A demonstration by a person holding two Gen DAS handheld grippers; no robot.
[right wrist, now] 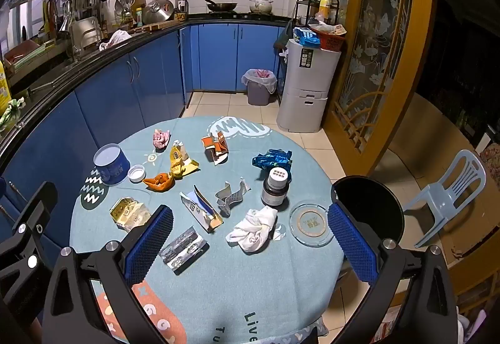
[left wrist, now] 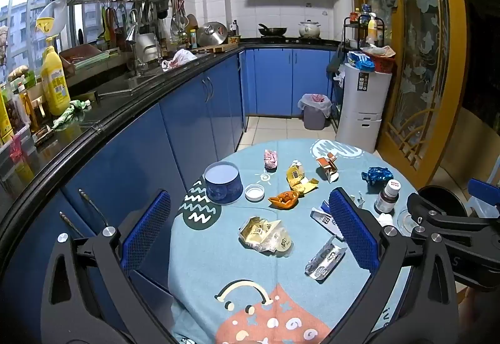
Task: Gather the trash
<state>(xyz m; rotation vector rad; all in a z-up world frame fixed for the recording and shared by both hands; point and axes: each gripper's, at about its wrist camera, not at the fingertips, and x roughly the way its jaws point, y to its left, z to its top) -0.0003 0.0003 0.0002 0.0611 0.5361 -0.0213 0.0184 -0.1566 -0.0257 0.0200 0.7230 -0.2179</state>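
Note:
Trash lies scattered on a round table with a blue cloth (left wrist: 218, 262) (right wrist: 237, 281): a cream snack wrapper (left wrist: 265, 234) (right wrist: 129, 212), a silver foil pack (left wrist: 325, 258) (right wrist: 182, 248), an orange wrapper (left wrist: 282, 199) (right wrist: 159, 181), a yellow wrapper (left wrist: 298, 178) (right wrist: 179, 162), a pink wrapper (left wrist: 271, 158) (right wrist: 161, 137), a blue foil wrapper (left wrist: 376, 175) (right wrist: 272, 160), a torn carton (right wrist: 201, 209) and a crumpled white tissue (right wrist: 254, 228). My left gripper (left wrist: 250, 228) hangs open above the cream wrapper. My right gripper (right wrist: 250, 244) hangs open above the tissue. Both are empty.
A blue tin (left wrist: 223, 184), a white lid (left wrist: 254, 191), a brown pill bottle (right wrist: 275, 189) and a glass ashtray (right wrist: 311, 226) stand on the table. A black bin (right wrist: 375, 206) sits at its right edge. A lined bin (right wrist: 259, 86) stands far back. Blue cabinets run along the left.

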